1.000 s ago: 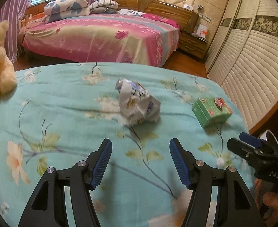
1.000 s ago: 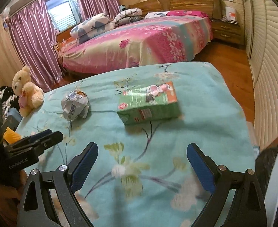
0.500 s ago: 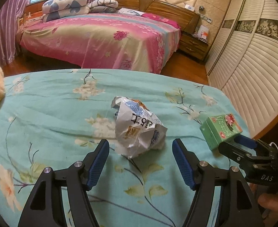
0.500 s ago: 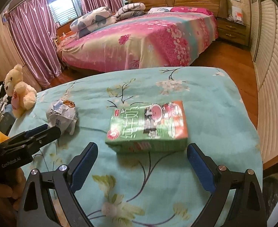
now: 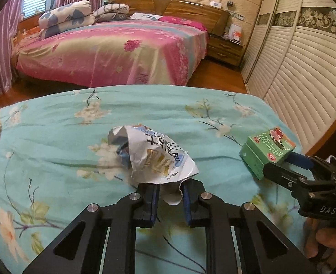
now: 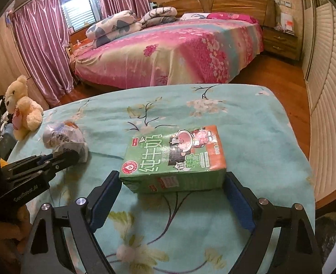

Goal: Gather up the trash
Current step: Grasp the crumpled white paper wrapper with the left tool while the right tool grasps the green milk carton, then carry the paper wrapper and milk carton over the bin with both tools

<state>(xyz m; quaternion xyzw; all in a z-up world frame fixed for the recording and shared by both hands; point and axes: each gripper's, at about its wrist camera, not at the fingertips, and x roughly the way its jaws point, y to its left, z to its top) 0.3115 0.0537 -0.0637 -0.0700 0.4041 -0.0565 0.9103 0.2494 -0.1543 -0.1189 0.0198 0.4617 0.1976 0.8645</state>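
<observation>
Listing the trash on the floral bedspread (image 5: 53,123), with the green milk carton (image 6: 174,159) taken as landmark.

Item 1: crumpled snack wrapper (image 5: 154,155). Thin printed foil, judged very light, soft and crushable, with no stiffness to resist a pinch; likely slick on its outer face. It can be taken at any loose flap. It lies well to the left of the carton, resting on the bedspread. The left hand-held gripper (image 5: 169,197) is nearly closed, and a torn flap at the wrapper's near edge is pinched between the blue pads (image 5: 155,197); the bulk of the wrapper stands beyond the tips.

Item 2: green milk carton. Stiff-sided card, lying flat on a broad face near the right edge of the bedspread; whether it is empty cannot be told. Judged light, with walls that may dent under hard squeeze. It is best held across its two short ends. The right hand-held gripper (image 6: 171,196) is spread wide, nothing held, one pad just beside each near corner of the carton.

Item 3: teddy bear (image 6: 23,107), far left of the carton; judged not trash.
</observation>
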